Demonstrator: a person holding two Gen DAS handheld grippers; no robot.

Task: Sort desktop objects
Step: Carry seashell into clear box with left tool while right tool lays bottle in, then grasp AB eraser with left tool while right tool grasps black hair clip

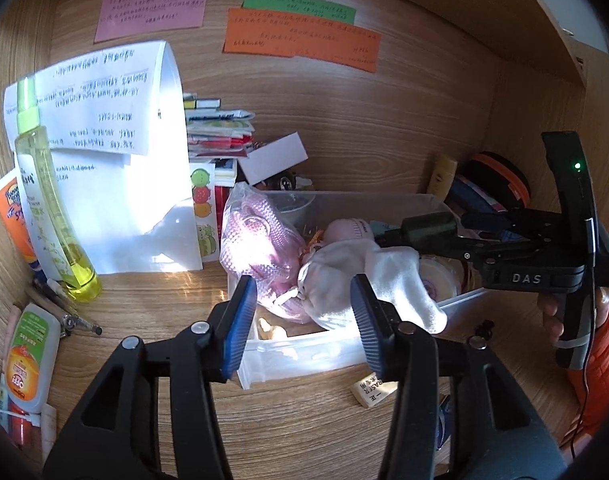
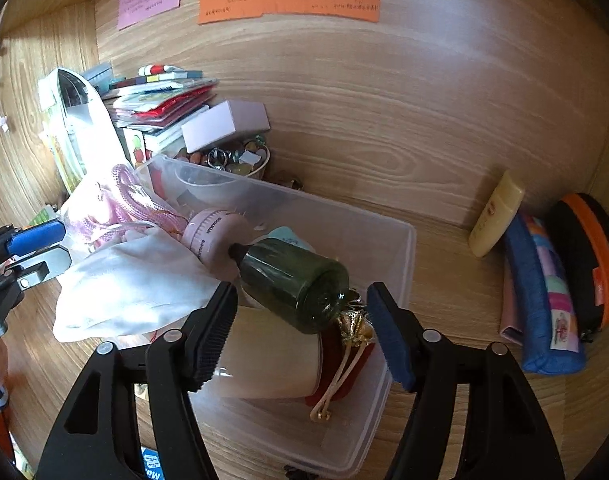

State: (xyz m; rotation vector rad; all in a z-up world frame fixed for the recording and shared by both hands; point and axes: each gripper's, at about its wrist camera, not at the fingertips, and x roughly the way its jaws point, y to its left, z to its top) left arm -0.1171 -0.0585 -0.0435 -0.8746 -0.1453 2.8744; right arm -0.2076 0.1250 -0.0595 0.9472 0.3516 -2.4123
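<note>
Wood-grain desk (image 1: pixel 152 308) set in a nook, boxed in by a matching wooden back panel (image 2: pixel 384 92) and side walls, with sunlight falling in a bright patch across the left. Pinned to the back panel: a pink note (image 1: pixel 152 0), a green note (image 1: pixel 298 6) and an orange note (image 1: pixel 300 38), all handwritten. Against the back, a leaning white sheet (image 1: pixel 116 152), a pile of booklets (image 1: pixel 218 128) and a small white box (image 1: pixel 273 158). On the left, a tall yellow spray bottle (image 1: pixel 50 204) upright, an orange tube (image 1: pixel 10 204) behind it. At centre, a clear plastic bin (image 2: pixel 368 240) crowded with a white cloth pouch (image 1: pixel 344 280), a pink knit item in a bag (image 1: pixel 256 240), a dark green bottle (image 2: pixel 292 280) lying on its side on top, and a red drawstring pouch (image 2: pixel 344 364). Left gripper (image 1: pixel 304 320) parted just in front of the bin, pads clear of the white pouch. Right gripper (image 2: pixel 300 332) spread wide over the bin, the green bottle's base between the pads but not touched. By the right wall, a cream tube (image 2: pixel 496 216), a blue pencil case (image 2: pixel 544 300) and a black-and-orange case (image 2: pixel 588 256).
</note>
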